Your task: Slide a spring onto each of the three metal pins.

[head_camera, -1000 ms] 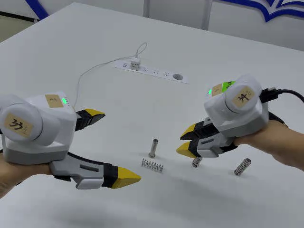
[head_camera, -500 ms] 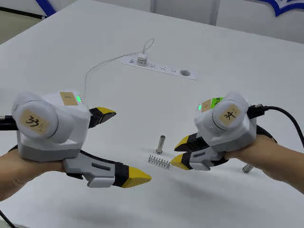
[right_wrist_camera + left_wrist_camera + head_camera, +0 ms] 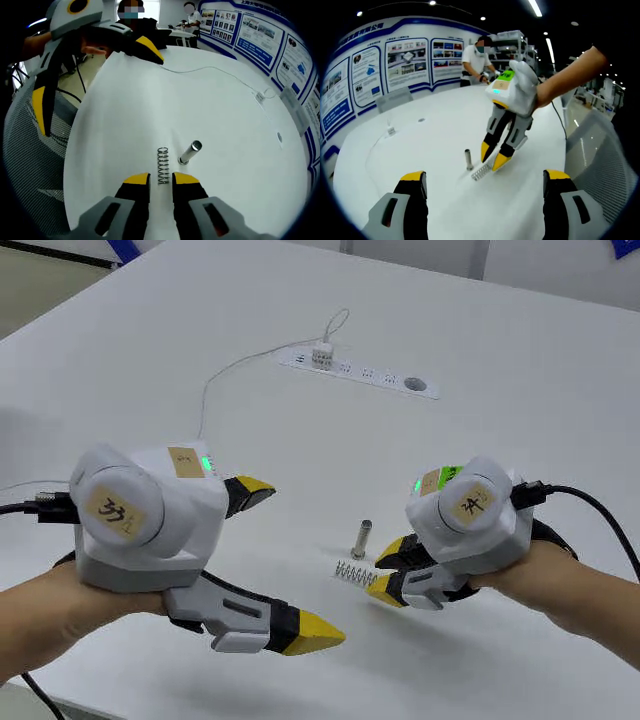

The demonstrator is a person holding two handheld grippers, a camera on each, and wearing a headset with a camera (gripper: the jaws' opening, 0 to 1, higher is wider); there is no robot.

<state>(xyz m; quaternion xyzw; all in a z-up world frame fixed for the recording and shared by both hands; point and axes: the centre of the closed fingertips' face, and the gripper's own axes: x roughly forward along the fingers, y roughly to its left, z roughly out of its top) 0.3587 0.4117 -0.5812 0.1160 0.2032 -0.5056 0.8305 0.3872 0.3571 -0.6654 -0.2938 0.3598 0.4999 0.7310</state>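
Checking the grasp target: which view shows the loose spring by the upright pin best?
The right gripper view: the spring lies full length, coils distinct, at the tips of the right tool. The head view shows it small beside that tool; the left gripper view shows it small and blurry.

**Bright, even light; soft shadows; fisheye bending at the rims**

In the head view the smooth white desk [image 3: 480, 330] is lit brightly and evenly from above. Soft grey shadows are cast on it beneath the white-and-grey, yellow-tipped left claw [image 3: 288, 560] and the matching right claw [image 3: 386, 570]. In the left gripper view the long ceiling strip lights [image 3: 540, 10] are blown out to white, the hall behind is dim, and the blue-framed wall posters [image 3: 370, 70] are bent by the lens. In the right gripper view the thin coiled metal spring [image 3: 163, 165] and the short steel pin [image 3: 189, 153] are rendered sharply, while the desk edge is curved.
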